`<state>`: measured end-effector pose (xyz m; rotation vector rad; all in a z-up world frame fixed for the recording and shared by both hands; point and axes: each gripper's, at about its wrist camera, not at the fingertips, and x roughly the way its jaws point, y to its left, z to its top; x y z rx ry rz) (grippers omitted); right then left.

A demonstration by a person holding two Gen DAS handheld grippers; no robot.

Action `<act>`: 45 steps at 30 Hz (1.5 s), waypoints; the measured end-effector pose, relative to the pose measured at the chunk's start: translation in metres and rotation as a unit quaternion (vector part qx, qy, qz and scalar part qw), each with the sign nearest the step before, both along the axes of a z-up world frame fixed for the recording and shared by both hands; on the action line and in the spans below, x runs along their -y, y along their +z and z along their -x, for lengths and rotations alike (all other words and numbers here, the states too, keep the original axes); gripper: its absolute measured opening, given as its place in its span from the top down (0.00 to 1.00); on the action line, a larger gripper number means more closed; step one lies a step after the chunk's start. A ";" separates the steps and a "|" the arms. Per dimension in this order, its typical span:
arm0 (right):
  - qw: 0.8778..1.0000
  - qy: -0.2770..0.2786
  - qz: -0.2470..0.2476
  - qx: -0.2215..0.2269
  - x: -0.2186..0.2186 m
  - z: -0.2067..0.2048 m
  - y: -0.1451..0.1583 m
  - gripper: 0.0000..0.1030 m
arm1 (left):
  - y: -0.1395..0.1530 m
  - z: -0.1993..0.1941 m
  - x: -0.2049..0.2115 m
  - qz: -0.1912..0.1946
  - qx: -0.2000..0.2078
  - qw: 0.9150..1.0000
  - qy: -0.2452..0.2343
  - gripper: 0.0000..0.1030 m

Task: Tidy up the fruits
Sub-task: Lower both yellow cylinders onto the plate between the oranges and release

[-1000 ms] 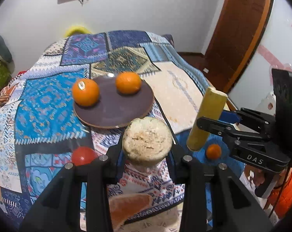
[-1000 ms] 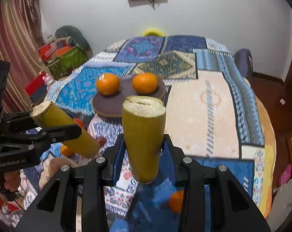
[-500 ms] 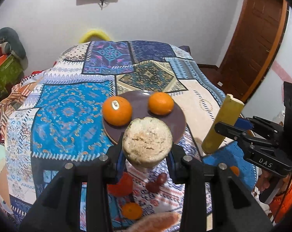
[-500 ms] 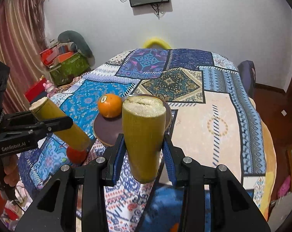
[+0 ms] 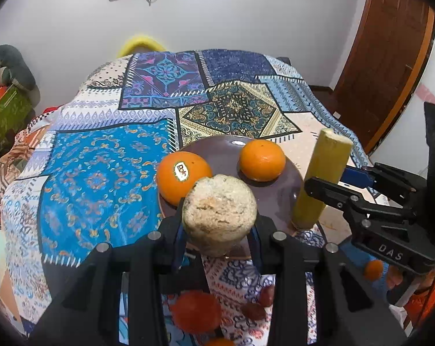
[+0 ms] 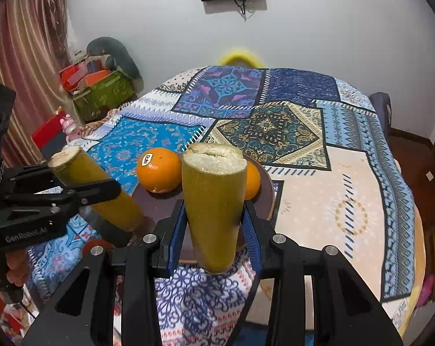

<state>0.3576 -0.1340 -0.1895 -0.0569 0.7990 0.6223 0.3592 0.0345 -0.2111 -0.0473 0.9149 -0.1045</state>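
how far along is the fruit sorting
Done: two oranges sit on the plate. In hand: each claw, left and right, grips a sugarcane piece near the plate. Left: fruits on the cloth.

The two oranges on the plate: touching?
Apart. The left wrist view shows bare plate between the stickered orange and the other orange.

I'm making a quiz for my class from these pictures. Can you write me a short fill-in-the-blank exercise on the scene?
1. The plate holds ____ oranges.
2. The left gripper and the right gripper each grip a ____ stick.
3. The orange with the sticker lies on the ____ side of the plate in both views.

Answers: two; sugarcane; left
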 end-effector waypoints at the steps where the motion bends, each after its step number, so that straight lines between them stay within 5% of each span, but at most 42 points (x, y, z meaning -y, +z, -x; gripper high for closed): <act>1: 1.000 -0.001 0.000 0.002 -0.002 -0.002 -0.001 0.66 | -0.003 -0.004 0.000 0.002 -0.004 1.000 -0.001 0.65; 23: 1.000 0.012 -0.011 -0.002 -0.011 -0.029 -0.013 0.66 | -0.021 -0.063 0.006 0.021 -0.017 1.000 0.007 0.64; 45: 0.999 0.022 0.044 0.004 -0.048 -0.042 -0.021 0.66 | -0.009 -0.007 -0.028 -0.003 0.001 1.000 0.021 0.64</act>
